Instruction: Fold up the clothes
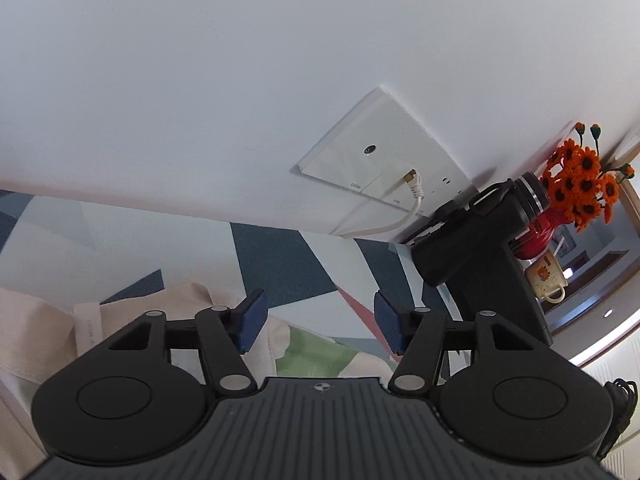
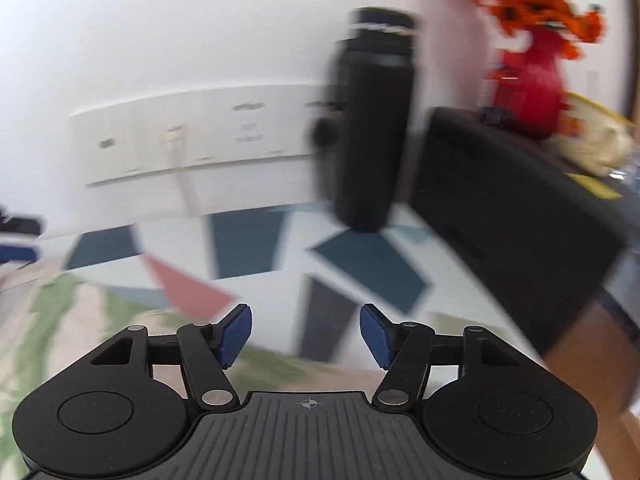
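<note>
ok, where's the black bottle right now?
Right wrist view: black bottle stands upright right of centre at the wall, between the socket panel and the red vase.

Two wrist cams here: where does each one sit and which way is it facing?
Left wrist: on the left gripper, tilted, facing the white wall socket panel; open blue-padded fingers show over cream clothing.
Right wrist: on the right gripper, blurred, facing the tall black bottle; open fingers show.
Shared: bottle, panel, orange flowers in a red vase, geometric-patterned tablecloth.
</note>
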Available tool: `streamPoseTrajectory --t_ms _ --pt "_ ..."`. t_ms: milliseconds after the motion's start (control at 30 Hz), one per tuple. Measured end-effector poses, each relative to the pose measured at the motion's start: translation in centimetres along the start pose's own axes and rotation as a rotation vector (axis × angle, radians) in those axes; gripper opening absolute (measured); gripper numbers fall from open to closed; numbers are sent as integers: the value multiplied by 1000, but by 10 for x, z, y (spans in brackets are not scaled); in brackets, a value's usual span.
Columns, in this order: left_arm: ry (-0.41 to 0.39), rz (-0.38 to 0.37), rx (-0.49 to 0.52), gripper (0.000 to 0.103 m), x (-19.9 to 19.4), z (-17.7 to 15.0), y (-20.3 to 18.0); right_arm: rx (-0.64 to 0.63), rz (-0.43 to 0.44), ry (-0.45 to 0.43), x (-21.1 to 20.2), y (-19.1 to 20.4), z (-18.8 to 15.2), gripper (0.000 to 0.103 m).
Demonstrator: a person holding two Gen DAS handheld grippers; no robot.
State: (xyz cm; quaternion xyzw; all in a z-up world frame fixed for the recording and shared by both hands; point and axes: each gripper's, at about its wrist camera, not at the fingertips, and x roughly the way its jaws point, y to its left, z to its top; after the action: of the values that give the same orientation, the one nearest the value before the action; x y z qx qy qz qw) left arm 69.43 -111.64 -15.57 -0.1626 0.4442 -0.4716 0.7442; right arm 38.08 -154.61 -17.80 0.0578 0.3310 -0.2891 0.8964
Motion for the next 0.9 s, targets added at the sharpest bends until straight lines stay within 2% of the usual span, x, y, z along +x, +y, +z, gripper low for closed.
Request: streamPoseTrajectory --t_ms 100,133,200,267,333,367,400,467,533,567,633,700,733,767,833,900 --pt "39 -8 103 68 -24 -1 -4 -89 70 -1 14 31 7 72" --pt "55 5 141 70 -33 -3 -5 -136 76 0 20 42 7 77" --pt "87 55 191 70 -54 -10 0 -221 57 12 36 58 8 80" --pt "106 124 212 70 -78 -19 11 -170 3 38 53 49 14 83" --pt "113 217 237 70 -104 -30 22 4 -57 50 63 28 24 90" --pt "105 267 249 70 -119 -37 29 67 -102 48 65 22 30 81" --pt "94 302 242 70 -131 -44 35 84 -140 38 65 24 35 77" --pt "73 370 227 70 -154 -56 47 44 -65 2 63 41 45 80" --pt "71 421 187 73 -170 -68 60 -26 88 10 65 68 51 92" --pt "71 443 170 73 -174 -72 66 -70 159 28 69 85 53 92" --pt "58 474 139 73 -182 -81 78 -145 248 49 77 118 55 92" --pt "16 489 146 73 -188 -85 83 -195 273 82 88 147 57 93" --pt "4 512 167 73 -187 -86 84 -191 261 83 94 156 59 94" --pt "-6 554 194 73 -186 -87 84 -176 244 75 99 161 60 99" --pt "-29 612 231 73 -182 -88 85 -112 220 91 114 162 68 101" --pt "-52 607 227 78 -181 -86 88 -22 195 107 131 152 75 101"
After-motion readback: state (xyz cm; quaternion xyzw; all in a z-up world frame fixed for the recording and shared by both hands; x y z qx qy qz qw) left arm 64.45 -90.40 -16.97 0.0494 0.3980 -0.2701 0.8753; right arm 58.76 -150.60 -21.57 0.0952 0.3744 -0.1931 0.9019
